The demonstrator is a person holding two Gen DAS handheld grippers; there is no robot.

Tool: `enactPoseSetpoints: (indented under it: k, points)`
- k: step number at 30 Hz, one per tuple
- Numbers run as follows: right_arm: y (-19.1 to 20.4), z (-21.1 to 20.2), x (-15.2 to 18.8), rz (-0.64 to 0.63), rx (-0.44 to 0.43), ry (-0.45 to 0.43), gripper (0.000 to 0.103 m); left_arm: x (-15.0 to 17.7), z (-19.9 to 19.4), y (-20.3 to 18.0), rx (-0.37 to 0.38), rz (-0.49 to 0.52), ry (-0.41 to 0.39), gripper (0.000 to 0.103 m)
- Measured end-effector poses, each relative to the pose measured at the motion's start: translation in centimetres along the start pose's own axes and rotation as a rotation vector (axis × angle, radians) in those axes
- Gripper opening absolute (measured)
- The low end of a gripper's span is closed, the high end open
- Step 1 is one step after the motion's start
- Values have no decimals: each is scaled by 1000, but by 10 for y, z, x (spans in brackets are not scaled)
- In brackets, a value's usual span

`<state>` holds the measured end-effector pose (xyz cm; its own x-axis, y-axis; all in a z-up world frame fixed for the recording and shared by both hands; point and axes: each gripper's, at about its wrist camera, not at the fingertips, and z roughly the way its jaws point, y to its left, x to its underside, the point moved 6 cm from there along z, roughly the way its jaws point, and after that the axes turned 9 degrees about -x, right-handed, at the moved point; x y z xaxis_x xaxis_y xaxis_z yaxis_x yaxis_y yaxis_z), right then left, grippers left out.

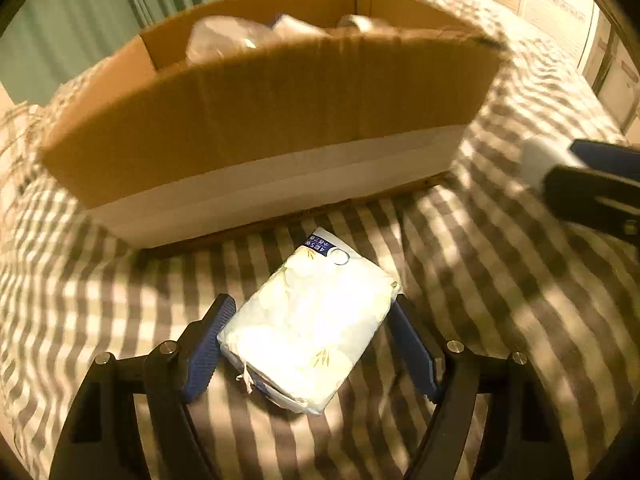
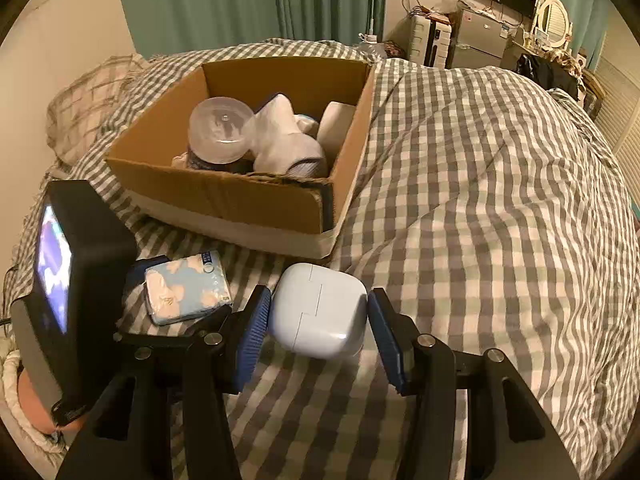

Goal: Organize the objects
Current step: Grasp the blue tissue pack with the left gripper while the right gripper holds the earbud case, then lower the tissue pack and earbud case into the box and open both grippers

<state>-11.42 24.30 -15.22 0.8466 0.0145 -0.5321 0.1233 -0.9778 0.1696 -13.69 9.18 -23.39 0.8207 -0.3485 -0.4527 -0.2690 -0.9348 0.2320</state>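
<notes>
As both hand-held tools work over a grey-and-white checked bedspread (image 2: 480,184), the open brown cardboard box (image 2: 256,200) serves as the collecting point, already holding a clear domed plastic container (image 2: 222,130) and white bundled items. Just in front of the box's near wall lies a flat, pale floral plastic-wrapped tissue pack (image 1: 308,332), and the left gripper (image 1: 308,344) straddles it; its right pad looks to touch the pack's edge while the left pad stands just beside it, so the grip reads as not yet clamped. Also in front of the box, toward its right corner, a white rounded plastic case (image 2: 320,310) sits between the blue pads of the right gripper (image 2: 318,344); the left pad appears to touch it, a sliver of gap shows on the right, and whether it is truly gripped cannot be told. To do this step well, each tool should probably close squarely across the object's narrow sides, lift clear of the box wall, then release low inside
</notes>
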Motion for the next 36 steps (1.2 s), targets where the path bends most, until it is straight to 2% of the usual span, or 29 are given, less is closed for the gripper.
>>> enactPoseSetpoints:
  k: [5, 8, 10, 16, 20, 27, 32, 36]
  points:
    - [13, -16, 9, -8, -18, -13, 50, 10, -36, 11, 20, -54, -26, 79]
    - [22, -27, 10, -14, -36, -28, 50, 7, -57, 22, -6, -84, -68, 79]
    - [28, -38, 9, -23, -36, -44, 50, 4, -75, 33, 5, -113, -103, 79]
    - [44, -71, -13, -58, -45, -101, 50, -13, -119, 66, 26, -186, -178, 79]
    - [52, -88, -42, -94, -43, -146, 50, -43, -135, 86, 7, -205, -228, 79]
    - [54, -87, -109, -113, -50, -211, 50, -98, -140, 113, -8, -244, -293, 79]
    - [43, -63, -155, -93, -52, -209, 50, -136, -117, 127, -21, -270, -275, 79]
    - [31, -33, -178, -74, -39, -199, 50, -156, -93, 130, -23, -271, -272, 79]
